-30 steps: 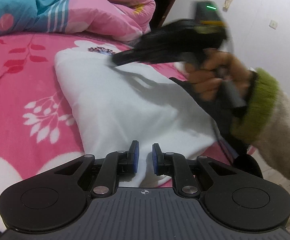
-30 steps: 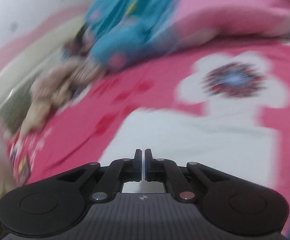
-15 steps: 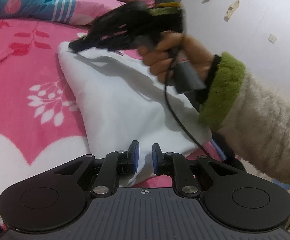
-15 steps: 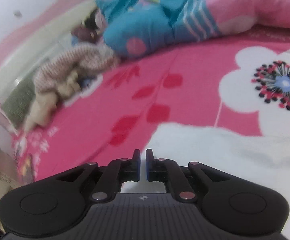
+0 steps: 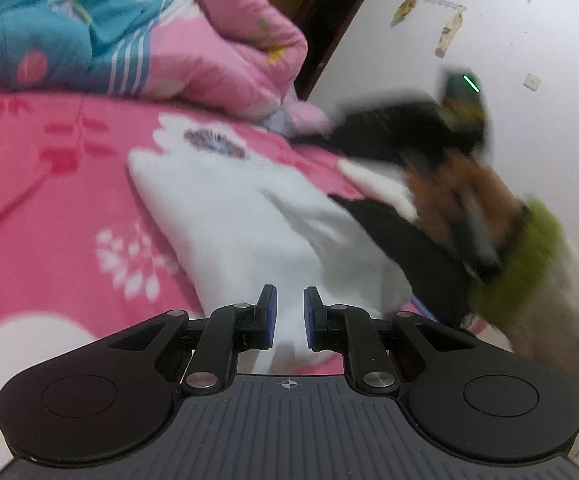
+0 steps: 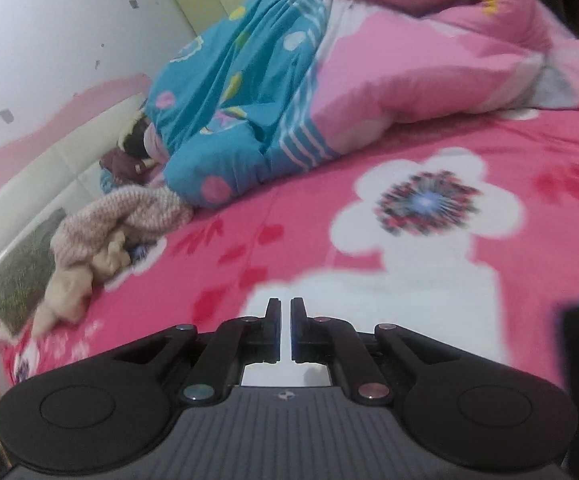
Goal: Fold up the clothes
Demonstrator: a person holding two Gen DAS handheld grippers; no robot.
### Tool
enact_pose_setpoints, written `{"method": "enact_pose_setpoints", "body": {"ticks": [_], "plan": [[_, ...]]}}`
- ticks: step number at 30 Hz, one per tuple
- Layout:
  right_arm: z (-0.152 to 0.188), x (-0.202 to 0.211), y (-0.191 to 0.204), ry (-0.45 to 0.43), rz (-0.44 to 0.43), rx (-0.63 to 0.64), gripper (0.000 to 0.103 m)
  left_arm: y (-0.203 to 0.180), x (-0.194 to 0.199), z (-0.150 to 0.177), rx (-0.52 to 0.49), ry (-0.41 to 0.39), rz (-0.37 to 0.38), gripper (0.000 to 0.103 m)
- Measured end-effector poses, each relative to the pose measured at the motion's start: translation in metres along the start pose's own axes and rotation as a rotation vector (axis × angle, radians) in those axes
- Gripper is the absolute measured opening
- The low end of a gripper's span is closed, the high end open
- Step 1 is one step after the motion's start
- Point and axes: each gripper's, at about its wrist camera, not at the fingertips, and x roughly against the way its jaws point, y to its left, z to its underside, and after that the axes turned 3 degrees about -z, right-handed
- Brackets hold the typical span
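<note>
A white garment [image 5: 233, 216] lies folded as a long strip on the pink floral bedspread [image 5: 49, 208]. My left gripper [image 5: 287, 292] sits at its near end, shut on a fold of the white cloth that runs down between the blue pads. Far to the right, a hand with a green cuff [image 5: 529, 248] holds my blurred right gripper [image 5: 343, 120] above the garment's right edge. In the right wrist view, my right gripper [image 6: 285, 304] is shut with nothing gripped, above the white garment [image 6: 409, 312].
A pink and blue quilt [image 6: 329, 80] is heaped at the back of the bed. Knitted clothes [image 6: 121, 216] lie near the headboard [image 6: 29, 184]. Some dark cloth [image 5: 401, 240] lies at the garment's right side. A white wall [image 5: 529, 40] and a doorway [image 5: 329, 8] stand beyond.
The right gripper swept left across the white garment to its far corner, then swung back to the right and rose. The left gripper kept its grip and lifted slightly.
</note>
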Motion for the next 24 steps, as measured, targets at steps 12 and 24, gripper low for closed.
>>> {"method": "enact_pose_setpoints", "body": {"ticks": [12, 24], "plan": [[0.102, 0.002, 0.004, -0.040, 0.295, 0.286, 0.004, -0.007, -0.065, -0.024, -0.142, 0.101, -0.229, 0.014], [0.104, 0.015, 0.008, -0.095, 0.282, 0.330, 0.016, -0.020, -0.068, -0.022, -0.179, 0.110, -0.284, 0.015]]}}
